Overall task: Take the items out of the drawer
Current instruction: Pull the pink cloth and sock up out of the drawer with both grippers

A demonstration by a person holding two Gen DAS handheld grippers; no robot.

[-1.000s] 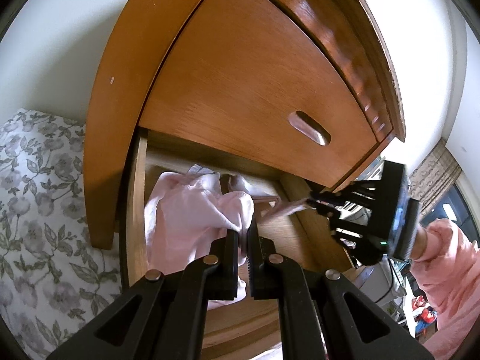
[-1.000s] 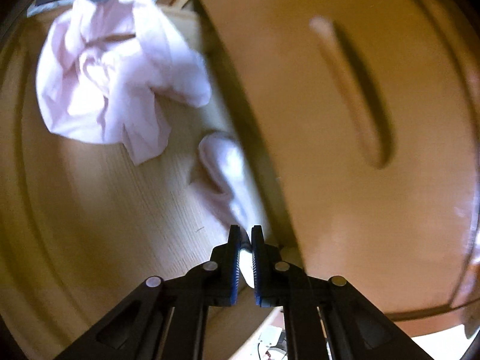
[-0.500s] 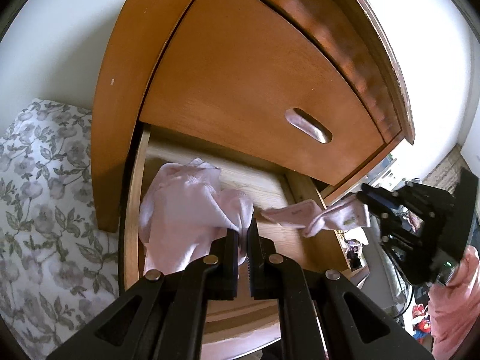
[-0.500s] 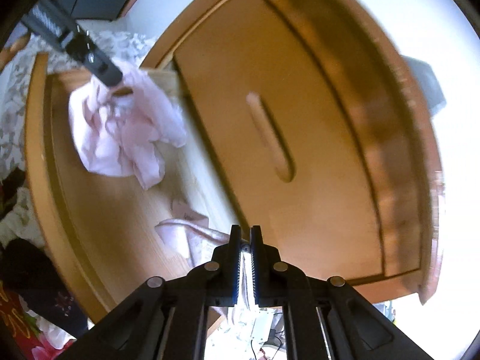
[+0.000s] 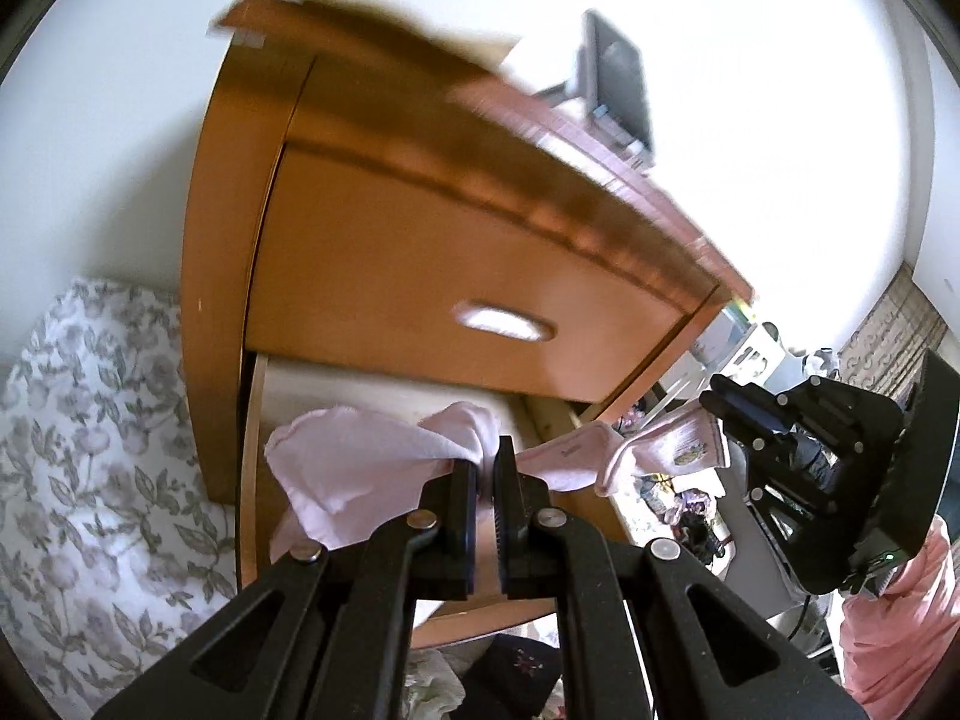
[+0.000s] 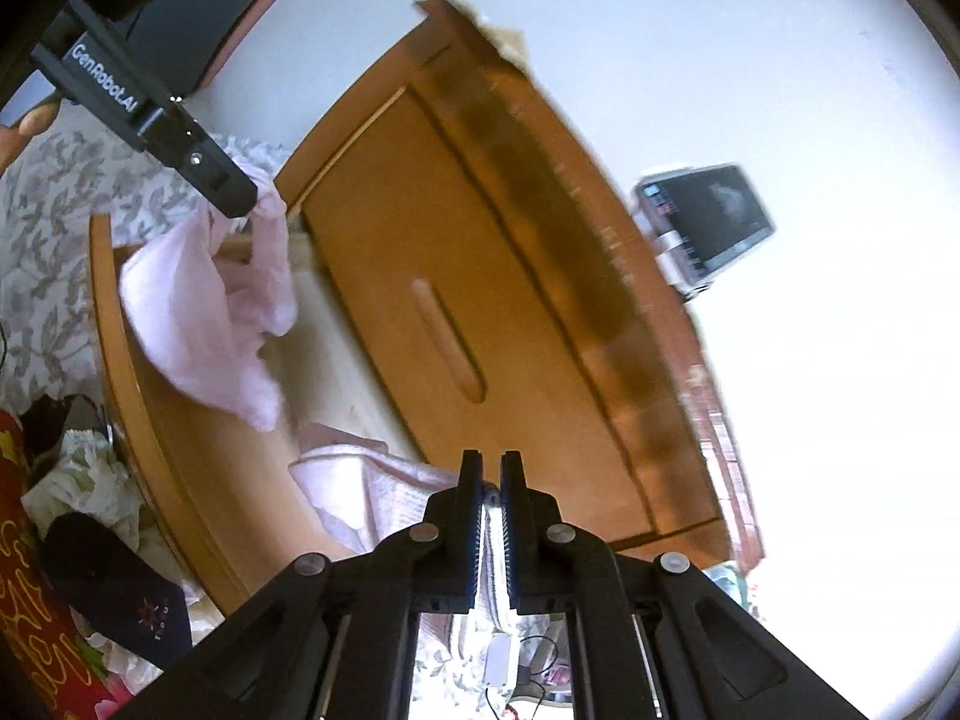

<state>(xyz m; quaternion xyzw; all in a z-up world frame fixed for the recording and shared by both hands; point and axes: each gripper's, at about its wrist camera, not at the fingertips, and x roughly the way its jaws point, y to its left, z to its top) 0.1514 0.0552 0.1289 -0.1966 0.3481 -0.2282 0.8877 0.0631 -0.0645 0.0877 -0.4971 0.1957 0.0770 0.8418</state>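
Hanging over the open wooden drawer (image 5: 255, 468): both grippers, left gripper (image 5: 486, 468) clamping pink cloth (image 5: 360, 468), right gripper (image 6: 491, 480) sock (image 6: 360, 492).

Floral bedding (image 5: 90, 480) lies left of wooden nightstand (image 5: 228, 240). Small screen device (image 5: 618, 96) stands on nightstand top, toward right end. Dark cloth with small embroidered motif (image 6: 120, 588) and red printed fabric (image 6: 30, 630) lie below nightstand's front.

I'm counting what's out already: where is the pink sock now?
In the left wrist view, the pink sock hangs from the right gripper at right, above the open drawer's right corner.
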